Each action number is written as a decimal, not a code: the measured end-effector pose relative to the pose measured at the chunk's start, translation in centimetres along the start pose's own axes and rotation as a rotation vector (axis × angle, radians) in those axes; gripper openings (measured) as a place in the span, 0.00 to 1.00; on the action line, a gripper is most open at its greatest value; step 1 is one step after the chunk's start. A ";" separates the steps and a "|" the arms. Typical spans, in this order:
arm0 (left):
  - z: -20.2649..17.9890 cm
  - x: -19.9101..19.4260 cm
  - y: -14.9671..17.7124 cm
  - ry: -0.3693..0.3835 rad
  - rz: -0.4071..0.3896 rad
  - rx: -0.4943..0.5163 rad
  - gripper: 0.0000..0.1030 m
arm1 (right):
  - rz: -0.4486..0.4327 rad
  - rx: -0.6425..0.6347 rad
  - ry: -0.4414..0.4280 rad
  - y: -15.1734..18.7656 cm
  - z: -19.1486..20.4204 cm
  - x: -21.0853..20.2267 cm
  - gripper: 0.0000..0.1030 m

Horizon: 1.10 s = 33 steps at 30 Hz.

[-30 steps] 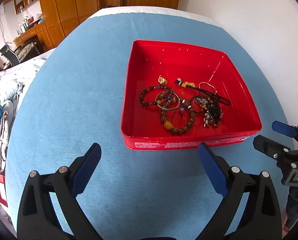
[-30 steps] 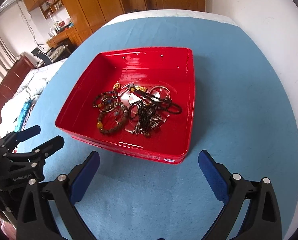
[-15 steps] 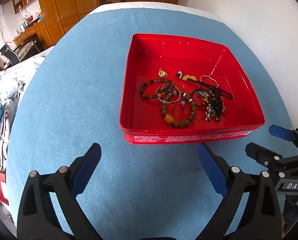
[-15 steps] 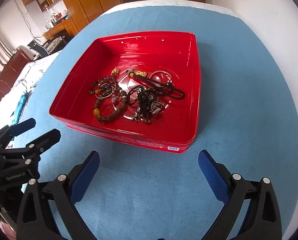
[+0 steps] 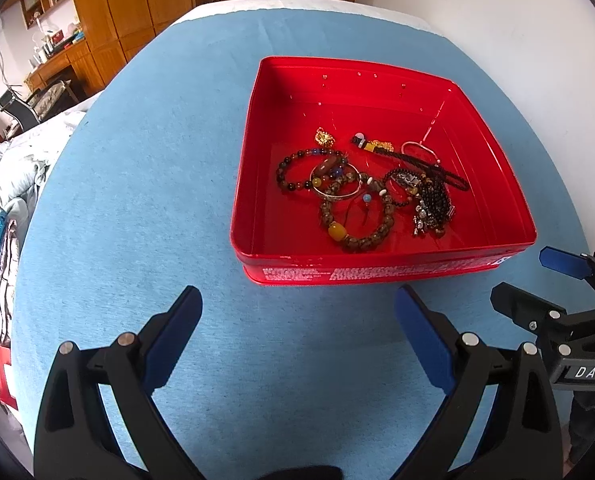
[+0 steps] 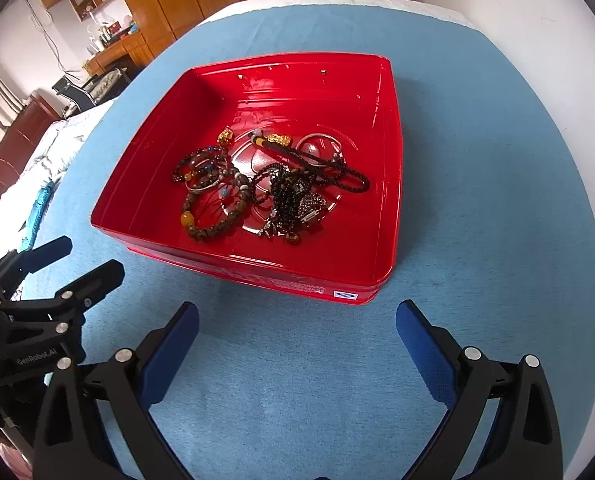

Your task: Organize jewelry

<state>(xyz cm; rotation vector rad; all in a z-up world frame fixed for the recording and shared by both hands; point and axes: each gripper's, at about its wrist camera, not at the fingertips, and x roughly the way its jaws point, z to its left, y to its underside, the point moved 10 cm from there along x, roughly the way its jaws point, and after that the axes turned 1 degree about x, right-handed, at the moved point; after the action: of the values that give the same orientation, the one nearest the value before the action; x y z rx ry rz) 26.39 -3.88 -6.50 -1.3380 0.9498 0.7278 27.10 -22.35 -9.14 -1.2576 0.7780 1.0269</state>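
Observation:
A red tray sits on a blue cloth. In it lie several pieces of jewelry: a brown bead bracelet with an amber bead, a dark bead bracelet, a silver bangle, a black bead tangle, a black cord with gold charm, a small gold charm. My left gripper is open and empty, in front of the tray. My right gripper is open and empty, also in front of the tray.
The blue cloth covers the table to its rounded edges. A white wall is at the right. Wooden cabinets and bedding are at the left. The right gripper shows in the left wrist view, the left gripper in the right wrist view.
Both grippers have pulled back and risen a little, so the tray sits farther off in both views. The jaws stay open. The jewelry has not moved.

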 end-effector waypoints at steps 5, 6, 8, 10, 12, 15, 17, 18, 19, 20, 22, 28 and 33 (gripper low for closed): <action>-0.1 -0.1 0.0 0.000 -0.005 0.002 0.93 | 0.005 0.000 0.005 0.0 -0.1 0.2 0.96; -0.1 -0.1 0.0 0.000 -0.005 0.001 0.93 | 0.006 -0.001 0.005 0.0 -0.1 0.2 0.96; -0.1 0.0 0.0 -0.001 -0.006 -0.002 0.93 | 0.004 -0.006 0.007 0.0 -0.1 0.3 0.96; -0.1 0.0 -0.1 -0.003 -0.006 -0.003 0.93 | 0.002 -0.012 0.014 0.0 0.0 0.3 0.96; -0.1 0.2 0.0 -0.003 -0.003 -0.003 0.93 | 0.004 -0.016 0.015 0.0 0.0 0.4 0.96; -0.2 0.3 0.0 -0.006 -0.002 0.000 0.93 | 0.006 -0.020 0.018 0.1 0.2 0.5 0.96; -0.1 0.3 0.0 -0.005 0.000 0.002 0.93 | 0.008 -0.022 0.021 0.1 0.2 0.6 0.96; -0.1 0.4 0.0 -0.007 0.001 0.002 0.93 | 0.011 -0.022 0.023 0.2 0.2 0.6 0.96; -0.1 0.4 0.0 -0.007 0.002 0.002 0.93 | 0.012 -0.021 0.022 0.1 0.2 0.7 0.96; -0.1 0.5 0.0 -0.006 0.003 0.002 0.93 | 0.013 -0.021 0.022 0.2 0.2 0.7 0.96; -0.1 0.5 0.0 -0.006 0.005 0.003 0.93 | 0.014 -0.021 0.025 0.2 0.1 0.7 0.96; -0.1 0.6 0.0 -0.006 0.006 0.001 0.93 | 0.015 -0.021 0.023 0.2 0.1 0.7 0.96; -0.1 0.6 0.0 -0.004 0.004 0.003 0.93 | 0.018 -0.024 0.024 0.3 0.1 0.8 0.96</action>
<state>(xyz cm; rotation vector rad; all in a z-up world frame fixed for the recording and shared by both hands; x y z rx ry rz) 26.66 -4.03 -7.06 -1.3318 0.9500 0.7317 27.14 -22.07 -9.91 -1.2874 0.7990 1.0397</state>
